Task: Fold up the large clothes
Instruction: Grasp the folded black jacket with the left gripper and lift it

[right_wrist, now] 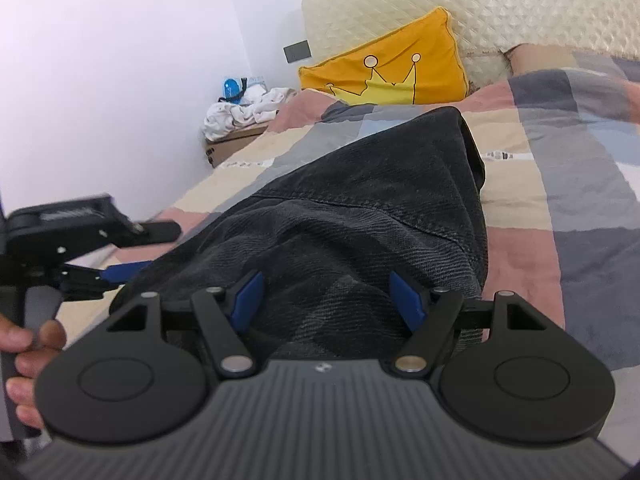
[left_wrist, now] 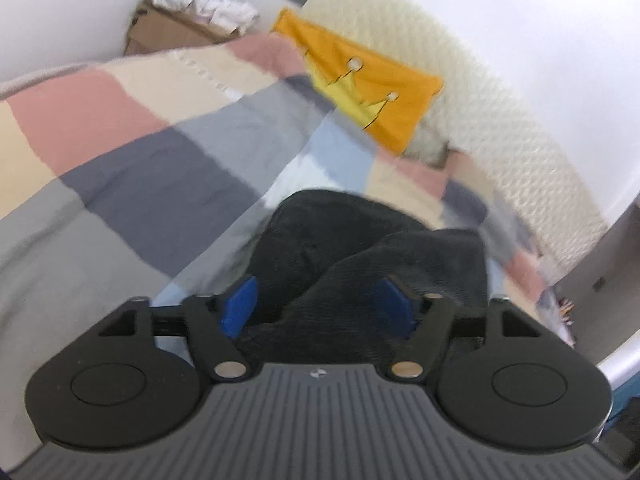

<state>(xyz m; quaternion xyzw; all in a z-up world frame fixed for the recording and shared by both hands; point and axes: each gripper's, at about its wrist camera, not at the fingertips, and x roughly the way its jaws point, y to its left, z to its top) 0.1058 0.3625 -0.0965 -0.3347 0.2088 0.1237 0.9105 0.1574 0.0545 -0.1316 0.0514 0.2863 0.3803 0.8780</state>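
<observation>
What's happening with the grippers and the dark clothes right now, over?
Left gripper open, right gripper open. Dark denim garment bunched on the checked bedspread, lying between both pairs of fingers. Nothing in the way.

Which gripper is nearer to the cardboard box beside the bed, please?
Left. The left gripper sits at the jeans' edge on the side of the bed towards the box; the right gripper is over the jeans, farther across.

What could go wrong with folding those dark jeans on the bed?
1. The dark jeans are already bunched near the left gripper, so creases might get folded in.
2. Both grippers look open; the right gripper may catch only one layer.
3. The patchwork blanket underneath could get pinched too.
</observation>
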